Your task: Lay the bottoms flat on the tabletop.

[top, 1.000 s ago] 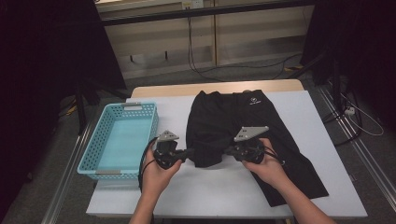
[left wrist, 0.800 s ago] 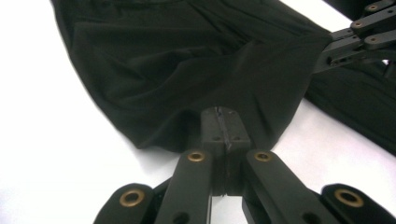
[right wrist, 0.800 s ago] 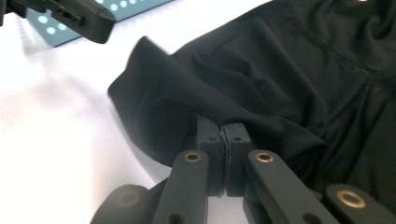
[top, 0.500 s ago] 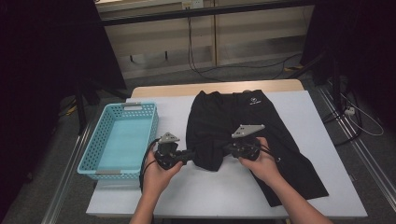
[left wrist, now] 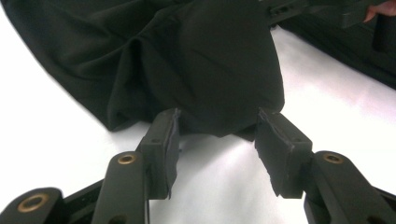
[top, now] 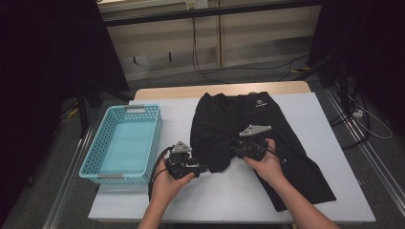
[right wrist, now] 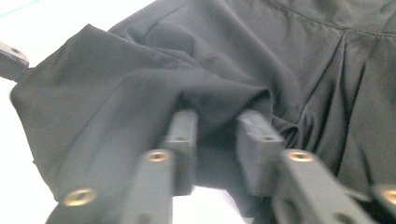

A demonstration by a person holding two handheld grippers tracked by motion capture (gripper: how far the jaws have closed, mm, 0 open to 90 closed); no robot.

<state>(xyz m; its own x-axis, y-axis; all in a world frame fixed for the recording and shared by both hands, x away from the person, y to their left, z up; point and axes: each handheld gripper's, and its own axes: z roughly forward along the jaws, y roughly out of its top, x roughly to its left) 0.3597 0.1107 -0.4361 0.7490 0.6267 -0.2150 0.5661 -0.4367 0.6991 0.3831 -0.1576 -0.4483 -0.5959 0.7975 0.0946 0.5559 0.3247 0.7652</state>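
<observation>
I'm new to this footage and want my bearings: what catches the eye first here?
The black shorts spread across the middle of the white table, one leg bunched toward the near edge. Both grippers, left and right, stand open at that bunched leg. A turquoise basket sits on the table's left.

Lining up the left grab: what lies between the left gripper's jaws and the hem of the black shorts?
Nothing but bare white table. In the left gripper view the left gripper stands open, its jaw tips at the black shorts hem.
</observation>
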